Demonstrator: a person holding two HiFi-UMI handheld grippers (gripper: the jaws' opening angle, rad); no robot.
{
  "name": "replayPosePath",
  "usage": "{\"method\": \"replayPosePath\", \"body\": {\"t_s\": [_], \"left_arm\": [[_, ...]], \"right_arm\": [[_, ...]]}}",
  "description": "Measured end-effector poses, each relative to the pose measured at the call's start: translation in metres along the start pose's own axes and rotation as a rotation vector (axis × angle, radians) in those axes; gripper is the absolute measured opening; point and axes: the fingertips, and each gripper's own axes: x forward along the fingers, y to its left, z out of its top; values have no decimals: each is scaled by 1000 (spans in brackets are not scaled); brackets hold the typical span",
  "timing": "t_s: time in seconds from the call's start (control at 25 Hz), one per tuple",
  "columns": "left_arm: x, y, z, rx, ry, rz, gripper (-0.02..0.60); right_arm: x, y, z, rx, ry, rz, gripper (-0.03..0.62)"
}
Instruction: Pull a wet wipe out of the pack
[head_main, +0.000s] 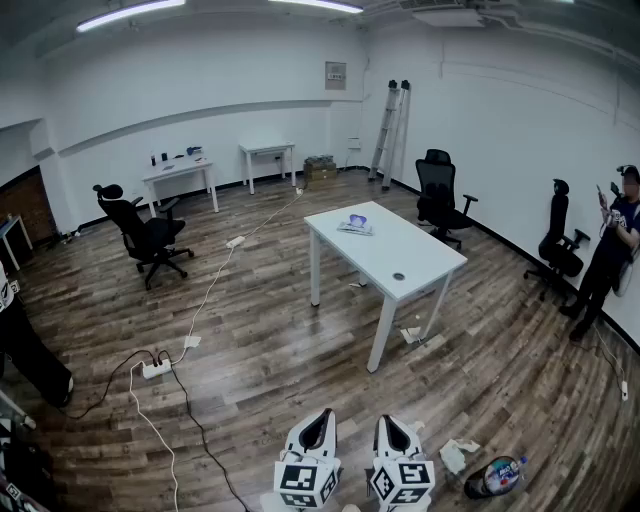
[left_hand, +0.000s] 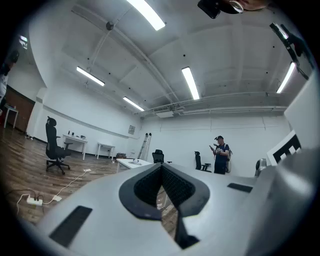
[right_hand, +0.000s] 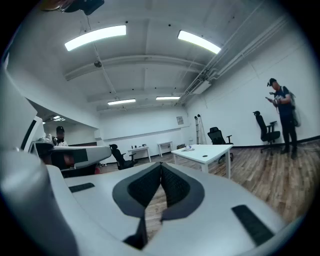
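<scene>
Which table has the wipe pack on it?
The white table mid-room; the pack lies at its far end. The other tables stand along the walls.

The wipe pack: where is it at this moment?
Head view: the wipe pack lies on the white table's far end, mid-room, left of a black office chair.

White walls (head_main: 200, 110), plank wood floor (head_main: 260, 330), strip lights (head_main: 130, 13) overhead. A white table (head_main: 410, 250) stands centre; a black office chair (head_main: 150, 235) at nine o'clock, a stepladder (head_main: 390, 130) (leaning on the wall) at one o'clock.
</scene>
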Motion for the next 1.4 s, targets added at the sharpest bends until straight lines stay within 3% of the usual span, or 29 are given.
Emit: {"method": "replayPosePath", "body": {"t_s": [0.76,1.4], "left_arm": [[23,29,2,20,0,9,-2],[75,51,-6,14,13,32,-2]], "right_arm": [[44,-6,15,13,-34,-10,9],[102,-22,19,18,-10,13,9]]}}
